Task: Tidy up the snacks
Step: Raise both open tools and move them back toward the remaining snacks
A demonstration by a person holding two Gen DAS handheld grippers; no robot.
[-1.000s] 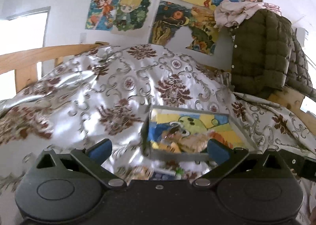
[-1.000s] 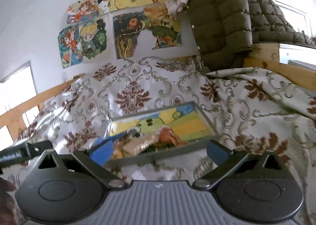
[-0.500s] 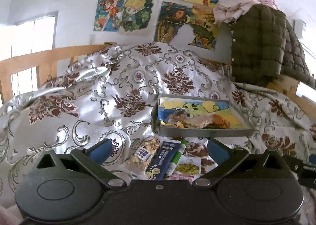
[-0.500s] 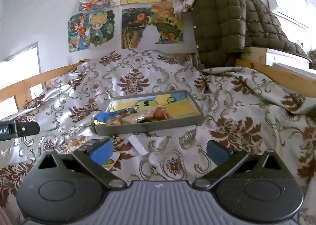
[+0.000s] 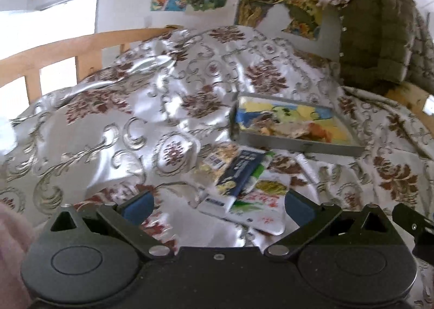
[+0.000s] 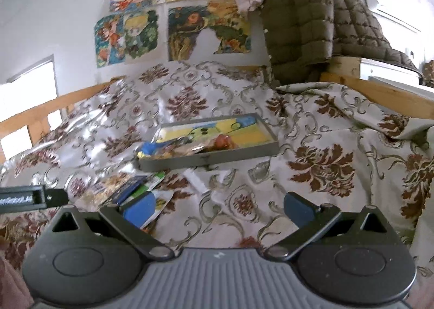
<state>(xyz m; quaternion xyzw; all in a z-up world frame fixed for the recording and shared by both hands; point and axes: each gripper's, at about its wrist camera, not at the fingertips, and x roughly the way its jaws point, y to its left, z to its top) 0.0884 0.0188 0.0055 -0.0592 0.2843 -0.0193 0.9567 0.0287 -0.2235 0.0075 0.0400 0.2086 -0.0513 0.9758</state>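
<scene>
Left wrist view: left claw (image 5: 218, 204) spread wide, blue pads empty, hovering just short of loose flat snack packets (image 5: 241, 181) on the bed. Right wrist view: right claw (image 6: 218, 207) likewise wide and empty, left pad over the edge of those packets (image 6: 135, 189). Shallow grey rectangular tray with cartoon-printed bottom (image 5: 298, 144) just beyond the packets, several snacks already inside, near its front wall (image 6: 208, 158). Compared with half a second ago, tray and packets pushed slightly farther off and rightward in the left view, picture blurrier; right view nearly unchanged, a little nearer the tray. Shiny cream bedspread with brown floral pattern (image 5: 135, 119) beneath the tray; wooden bed rail (image 5: 81, 48) left of it; cartoon posters (image 6: 173, 29) and olive quilted jacket (image 6: 306, 26) behind.
</scene>
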